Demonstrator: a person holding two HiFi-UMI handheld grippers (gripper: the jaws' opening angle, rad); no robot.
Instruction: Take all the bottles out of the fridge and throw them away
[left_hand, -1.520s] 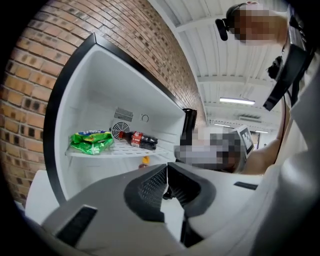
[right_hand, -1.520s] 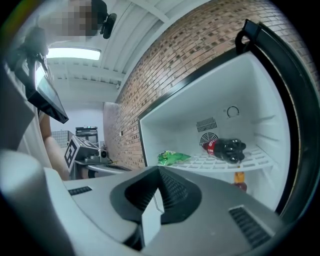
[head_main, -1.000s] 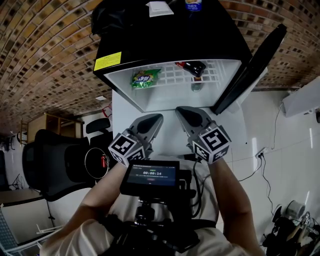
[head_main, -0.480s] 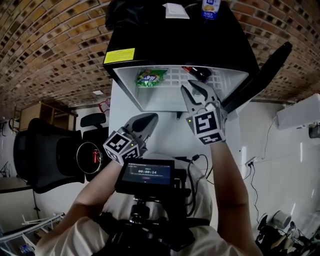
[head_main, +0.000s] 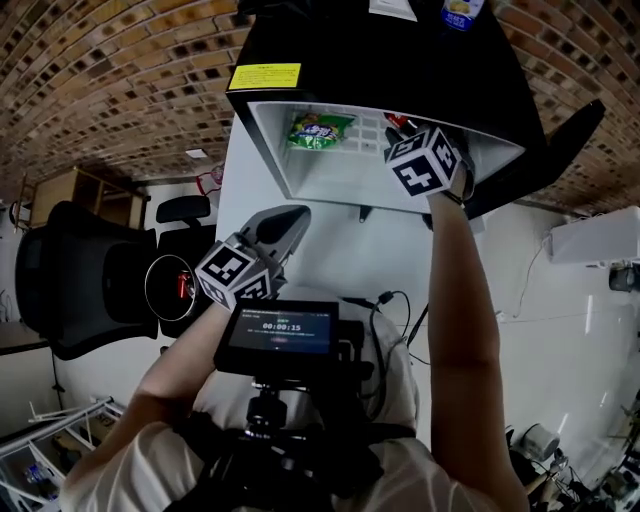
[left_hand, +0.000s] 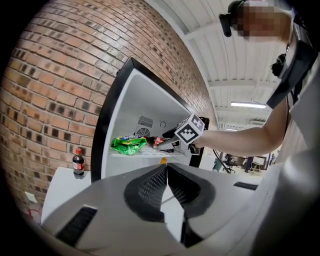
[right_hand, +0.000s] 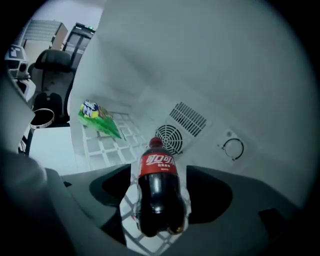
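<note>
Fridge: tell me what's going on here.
A person with a gripper in each hand is working at the open fridge. The right gripper is inside it. Its jaws have just been opening and stand wide on either side of a cola bottle lying on the wire shelf, not clamped on it. A green snack bag lies further along that shelf. The left gripper is shut and empty, out in front. A second cola bottle stands outside, beside the fridge.

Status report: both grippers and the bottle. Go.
Left gripper shut, empty, outside the fridge. Right gripper inside, jaws just been opening, cola bottle lying between them, not gripped. Green snack bag beside it on the shelf, not blocking.
</note>
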